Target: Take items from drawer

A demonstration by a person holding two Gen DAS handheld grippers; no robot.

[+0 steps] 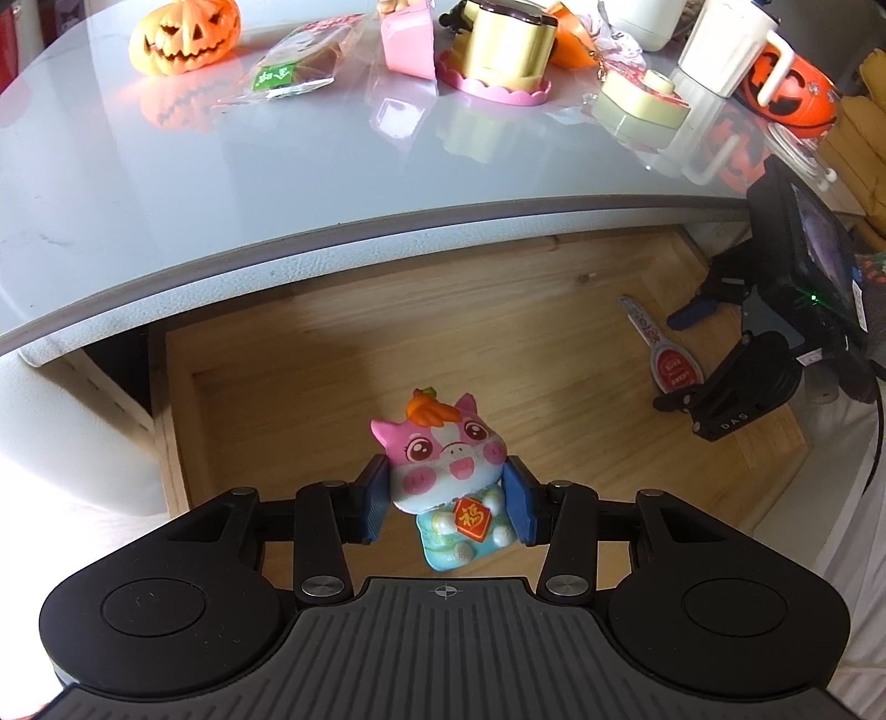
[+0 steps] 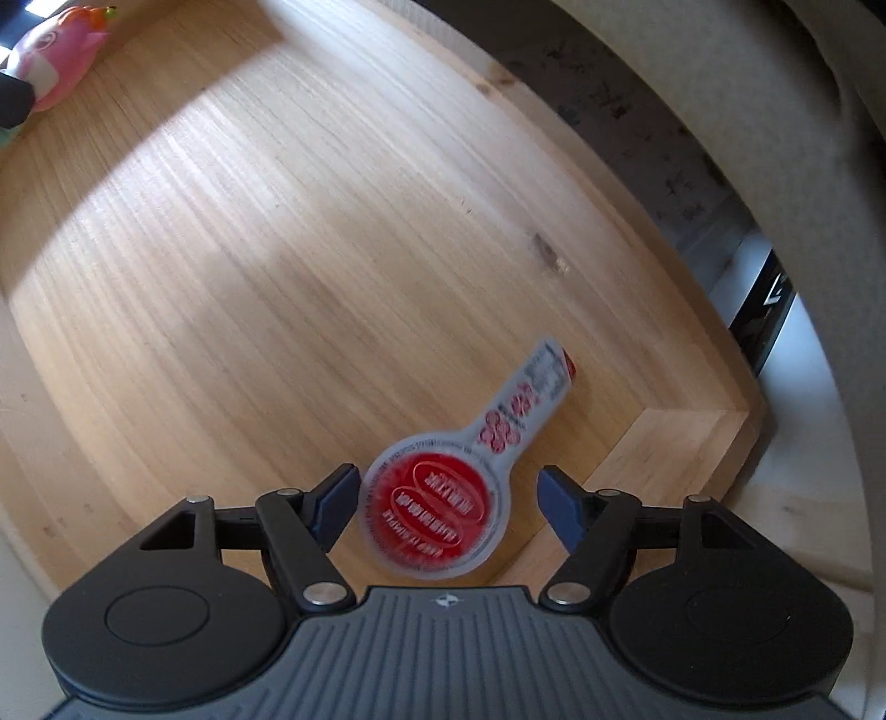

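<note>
A pink pig toy (image 1: 446,476) in a blue robe is held between the blue pads of my left gripper (image 1: 447,507), above the floor of the open wooden drawer (image 1: 288,354). The toy also shows at the top left of the right wrist view as a pink shape (image 2: 55,50). A flat spoon-shaped packet (image 2: 437,512) with a red round label lies on the drawer floor near the right corner. My right gripper (image 2: 447,507) stands open with the packet's round end between its fingers, which are apart from it. From the left wrist view, the right gripper (image 1: 681,360) hovers over the packet (image 1: 662,349).
The grey tabletop (image 1: 277,166) overhangs the drawer and carries a pumpkin toy (image 1: 185,33), a snack bag (image 1: 302,58), a pink cup (image 1: 407,41), a gold tin (image 1: 506,47), a tape roll (image 1: 642,102) and a white mug (image 1: 731,47). The drawer's side wall (image 2: 681,437) is close on the right.
</note>
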